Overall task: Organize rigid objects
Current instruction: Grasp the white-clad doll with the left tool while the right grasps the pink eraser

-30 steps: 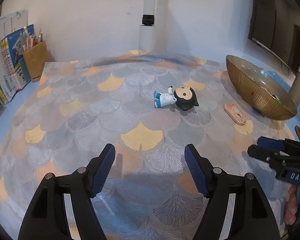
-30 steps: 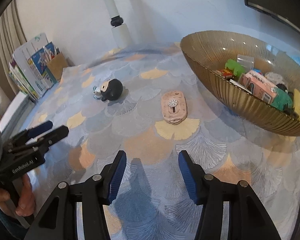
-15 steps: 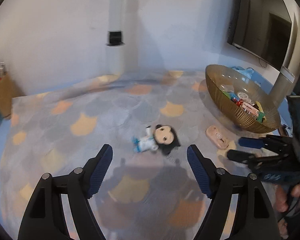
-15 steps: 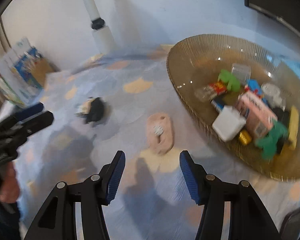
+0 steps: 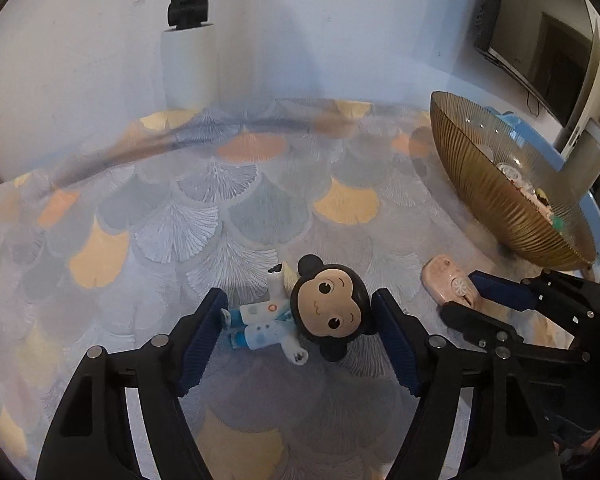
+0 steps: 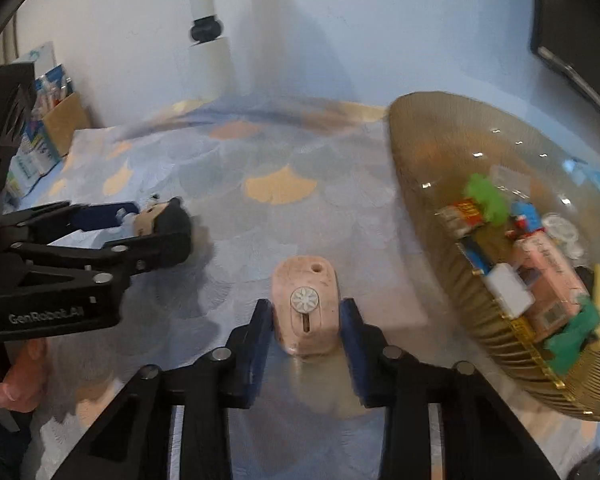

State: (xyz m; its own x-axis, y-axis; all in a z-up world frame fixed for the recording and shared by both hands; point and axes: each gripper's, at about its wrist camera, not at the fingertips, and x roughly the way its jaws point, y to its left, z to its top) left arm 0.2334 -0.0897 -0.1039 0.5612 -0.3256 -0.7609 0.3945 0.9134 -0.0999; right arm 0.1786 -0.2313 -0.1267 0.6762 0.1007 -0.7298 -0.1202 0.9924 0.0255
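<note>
A doll [image 5: 324, 312] with a black-haired head and pale blue clothes lies on its back on the patterned cloth. My left gripper [image 5: 300, 332] straddles it, feet by one pad, head by the other; the jaws are closing, not visibly pressing. From the right wrist view, the left gripper [image 6: 156, 226] reaches in around the doll [image 6: 160, 216]. A pink oval punch [image 6: 304, 304] with a white flower button sits between the pads of my right gripper [image 6: 306, 324], whose jaws are closing and lie against both its sides. The right gripper [image 5: 460, 296] and punch [image 5: 440, 276] also show at the left view's right edge.
A ribbed golden bowl [image 6: 440, 148] holding several small toys stands to the right, also seen as the bowl [image 5: 500, 200]. A white post [image 5: 188, 40] rises at the back wall. A box of pens and booklets [image 6: 60, 120] stands far left. A hand [image 6: 24, 376] holds the left gripper.
Both grippers moved forward and down. The left one now has the doll between its fingers. The right one reached the pink punch and narrowed its jaws onto it.
</note>
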